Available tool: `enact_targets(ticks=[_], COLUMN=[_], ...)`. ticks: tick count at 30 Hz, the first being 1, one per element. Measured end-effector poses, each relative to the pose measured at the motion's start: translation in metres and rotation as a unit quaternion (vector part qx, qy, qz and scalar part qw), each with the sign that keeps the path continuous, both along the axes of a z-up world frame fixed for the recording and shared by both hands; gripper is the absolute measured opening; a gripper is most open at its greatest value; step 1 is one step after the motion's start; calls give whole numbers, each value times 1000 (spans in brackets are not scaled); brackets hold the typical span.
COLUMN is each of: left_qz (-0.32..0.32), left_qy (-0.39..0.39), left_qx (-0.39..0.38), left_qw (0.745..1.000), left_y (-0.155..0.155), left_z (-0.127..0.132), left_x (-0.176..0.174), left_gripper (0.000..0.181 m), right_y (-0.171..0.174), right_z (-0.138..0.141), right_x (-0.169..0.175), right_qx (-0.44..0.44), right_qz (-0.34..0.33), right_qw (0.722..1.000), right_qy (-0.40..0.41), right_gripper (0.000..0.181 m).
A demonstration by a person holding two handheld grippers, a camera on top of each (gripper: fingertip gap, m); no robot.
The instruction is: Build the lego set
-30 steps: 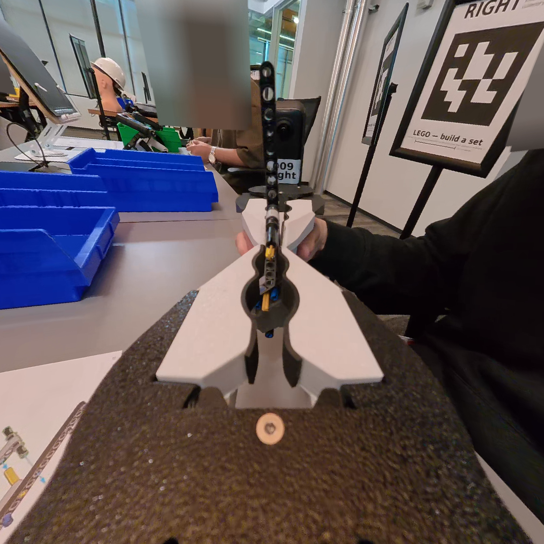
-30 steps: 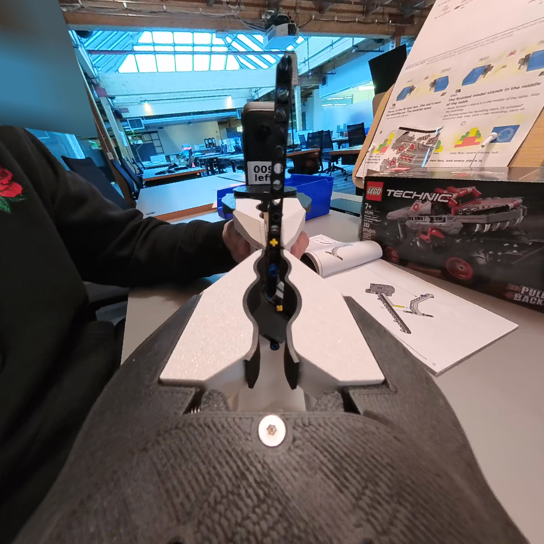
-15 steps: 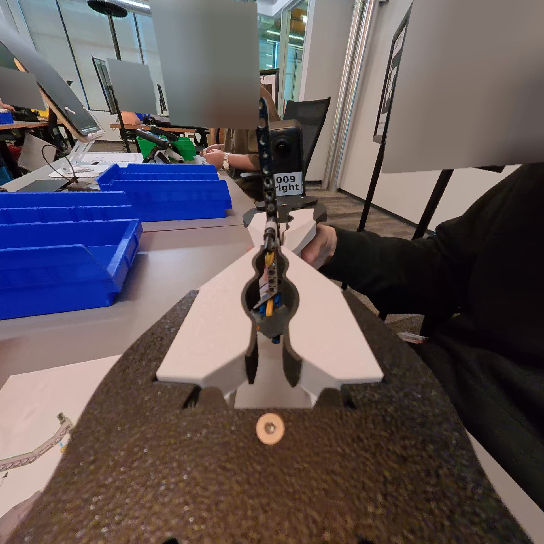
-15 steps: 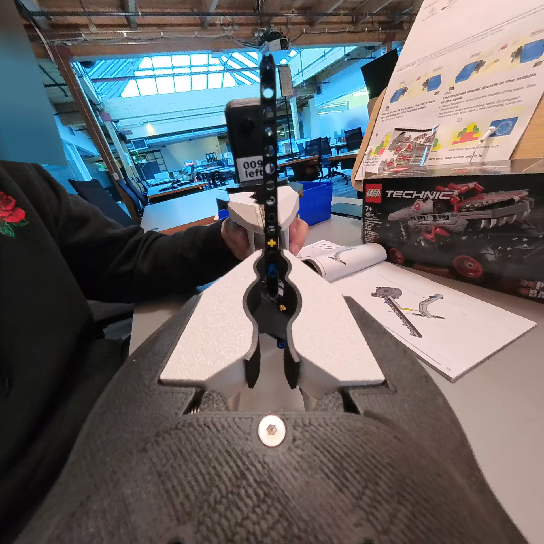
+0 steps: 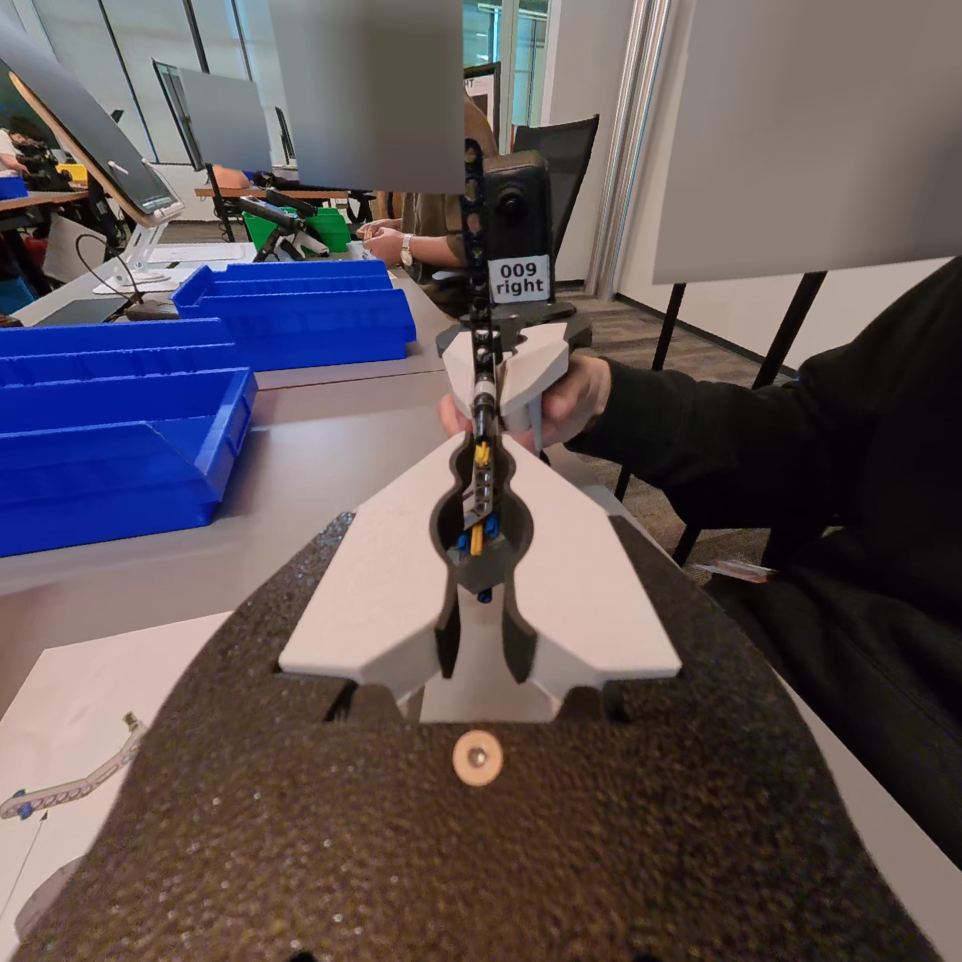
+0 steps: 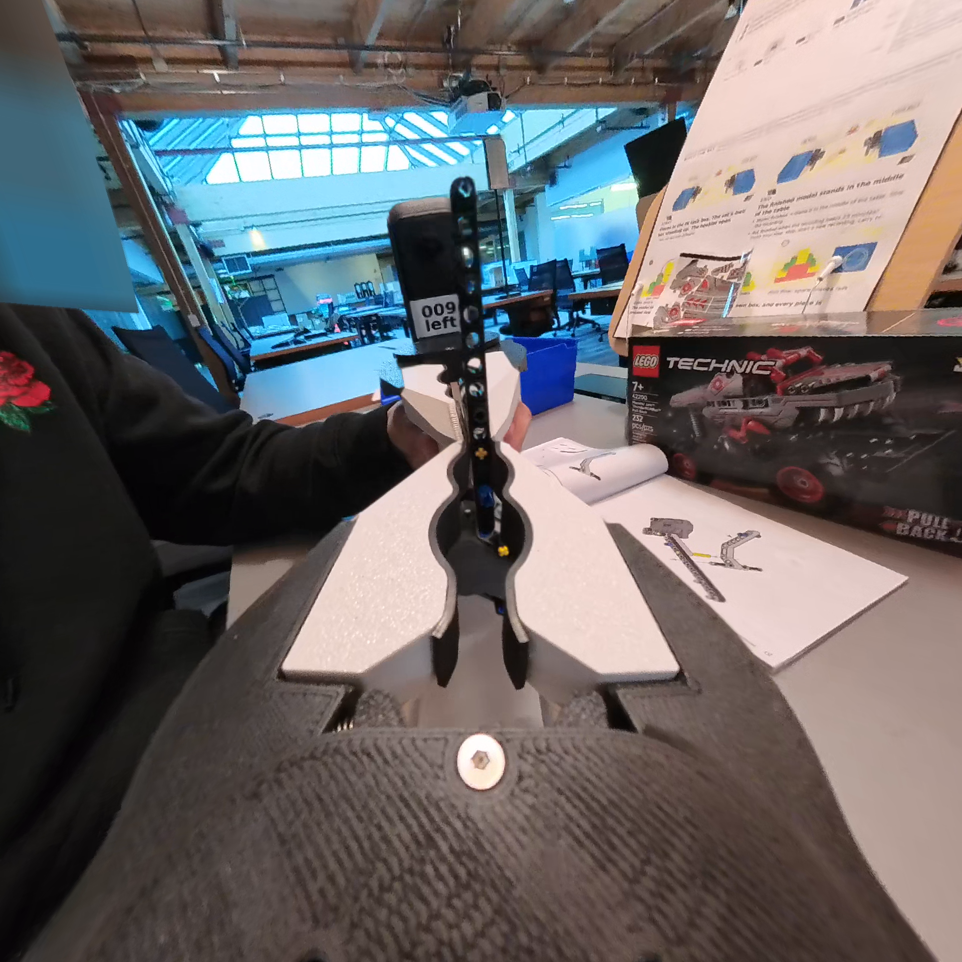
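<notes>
Both tools clamp the same black beam (image 5: 475,291) from opposite sides, held up over the counter (image 5: 312,468) — left tool (image 5: 481,458) and right tool (image 6: 481,458) pinch its lower end w/ the yellow pin (image 6: 482,453). Keep beam upright, squeeze straight, don't twist — pin likely binds.

Left wrist camera sits close behind its white tongs (image 5: 481,453), facing the right tongs (image 5: 502,382) and blue plastic bins (image 5: 119,416). Right wrist camera faces back – both share the long black holed beam (image 6: 471,333) between them, above the grey worktop (image 6: 859,692).
</notes>
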State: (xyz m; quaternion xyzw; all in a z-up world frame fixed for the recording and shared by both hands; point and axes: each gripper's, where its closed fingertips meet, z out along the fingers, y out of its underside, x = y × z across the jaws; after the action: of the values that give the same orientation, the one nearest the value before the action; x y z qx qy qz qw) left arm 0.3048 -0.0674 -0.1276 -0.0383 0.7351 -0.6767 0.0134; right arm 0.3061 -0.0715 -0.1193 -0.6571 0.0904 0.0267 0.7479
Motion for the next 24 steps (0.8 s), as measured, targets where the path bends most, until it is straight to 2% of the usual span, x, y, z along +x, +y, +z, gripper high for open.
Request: enact_targets(ticks=[5,24], left_qz=[-13,-10], left_qy=[25,4], left_qx=[-1,-4], left_qw=[1000,1000], left_y=[1,4], left_z=[-1,1], left_x=[-2,-2], left_gripper=[5,5], right_y=[1,4], right_z=[-1,-3], right_x=[-2,-1], right_qx=[-16,-18], right_qz=[2,2], right_qw=[1000,1000], right_qy=[-17,-15], right_gripper=[4,5])
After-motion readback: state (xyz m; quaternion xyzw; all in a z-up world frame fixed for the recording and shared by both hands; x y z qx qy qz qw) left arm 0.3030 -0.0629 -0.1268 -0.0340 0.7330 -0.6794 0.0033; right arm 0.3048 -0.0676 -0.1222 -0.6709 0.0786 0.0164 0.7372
